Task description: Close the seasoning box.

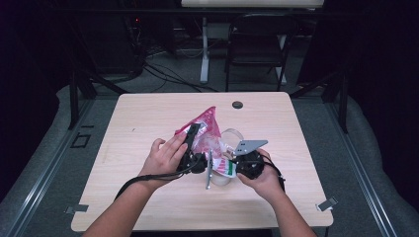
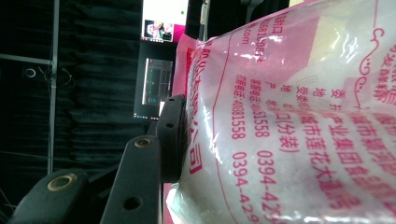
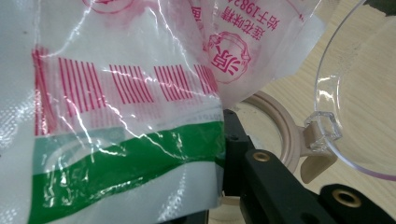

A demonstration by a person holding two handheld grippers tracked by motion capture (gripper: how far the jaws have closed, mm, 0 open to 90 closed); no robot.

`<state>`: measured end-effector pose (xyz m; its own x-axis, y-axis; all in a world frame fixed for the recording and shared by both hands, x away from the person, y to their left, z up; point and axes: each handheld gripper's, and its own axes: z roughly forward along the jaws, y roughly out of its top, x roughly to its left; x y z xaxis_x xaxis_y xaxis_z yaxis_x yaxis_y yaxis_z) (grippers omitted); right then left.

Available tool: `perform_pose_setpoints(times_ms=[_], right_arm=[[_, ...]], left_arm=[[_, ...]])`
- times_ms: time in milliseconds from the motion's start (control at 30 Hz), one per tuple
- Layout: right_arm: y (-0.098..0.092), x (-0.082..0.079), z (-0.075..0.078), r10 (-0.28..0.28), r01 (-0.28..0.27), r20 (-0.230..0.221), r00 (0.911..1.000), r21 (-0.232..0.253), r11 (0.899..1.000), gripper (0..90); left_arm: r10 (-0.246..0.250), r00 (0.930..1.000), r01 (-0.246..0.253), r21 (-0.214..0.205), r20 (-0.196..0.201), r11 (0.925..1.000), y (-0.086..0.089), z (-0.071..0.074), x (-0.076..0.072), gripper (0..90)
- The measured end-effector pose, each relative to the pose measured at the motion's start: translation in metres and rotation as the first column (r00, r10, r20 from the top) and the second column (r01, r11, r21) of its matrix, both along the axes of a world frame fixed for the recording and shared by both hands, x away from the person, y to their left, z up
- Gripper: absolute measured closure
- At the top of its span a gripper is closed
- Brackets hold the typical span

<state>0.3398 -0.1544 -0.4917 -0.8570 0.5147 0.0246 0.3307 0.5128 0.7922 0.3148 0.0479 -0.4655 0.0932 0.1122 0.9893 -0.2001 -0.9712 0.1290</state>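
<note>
A: What's the biggest thing around the work?

B: The table (image 1: 148, 197), pale wood, with dark floor on all sides. Beyond its far edge stands a folding chair (image 1: 257, 44), well away. A small dark disc (image 1: 237, 104) lies near the far edge, apart from everything else.

A: And in the middle?

B: The bag (image 1: 205, 129), pink and clear plastic with red print, sits about mid-table, raised between the two grippers. Just beside it on the right is a clear container (image 1: 228, 140) with a beige rim; in the right gripper view its open clear lid (image 3: 369, 93) stands close behind the bag's edge.

A: The grippers?

B: The left gripper (image 1: 190, 148) is clamped on the bag; in its own view one black jaw presses flat against the printed film. The right gripper (image 1: 228, 168) is clenched on the bag's green-striped end, jaws tight together.

A: Anything in the way?

B: The container crowds the right side, touching or nearly touching the bag; I cannot tell which. The hands nearly meet below the bag.

A: Open room?

B: Wide bare wood to the left and right, and a strip toward the near edge.
</note>
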Motion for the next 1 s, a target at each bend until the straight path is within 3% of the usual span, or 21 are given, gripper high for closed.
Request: perform_pose_setpoints(times_ms=[400,1000], right_arm=[[-0.0006,0.0003,-0.0004,-0.001,0.001,-0.002,1.0000,-0.011,1.000,90.0],[0.0003,0.0006,-0.0024,0.011,-0.011,-0.012,0.9999,-0.013,1.000,90.0]], left_arm=[[-0.004,1.0000,0.004,0.003,-0.007,1.0000,-0.0010,-0.0018,0.0005,63.3],[0.002,0.9996,0.000,0.053,-0.028,0.9986,-0.0044,0.0021,0.0015,63.2]])
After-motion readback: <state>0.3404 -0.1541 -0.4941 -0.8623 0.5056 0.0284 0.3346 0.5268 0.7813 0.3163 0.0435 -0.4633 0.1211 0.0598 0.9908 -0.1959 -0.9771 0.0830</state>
